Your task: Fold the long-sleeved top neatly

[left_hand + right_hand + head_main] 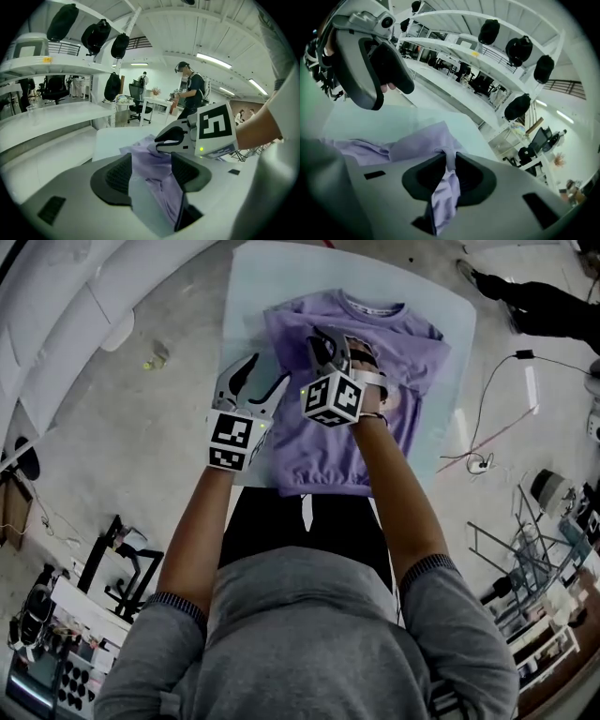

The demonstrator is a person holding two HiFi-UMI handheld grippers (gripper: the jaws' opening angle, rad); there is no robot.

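A purple long-sleeved top [323, 451] lies on a pale table [251, 296], collar away from me and hem nearest me. At its left edge, my left gripper [262, 379] is shut on a fold of the purple fabric [154, 173], which runs up between the dark pads. Over the chest, my right gripper [339, 345] is shut on a narrow pinch of the same cloth [446, 185]. The two grippers are close together: the right gripper [180, 138] shows just ahead in the left gripper view, and the left gripper [370, 61] hangs above in the right gripper view.
A person in dark clothes [539, 301] stands on the floor beyond the table's far right corner. A cable [487, 442] trails on the floor to the right. Metal racks [539, 615] and equipment [84, 615] stand on both sides of me. Shelves with black bags [518, 49] line the room.
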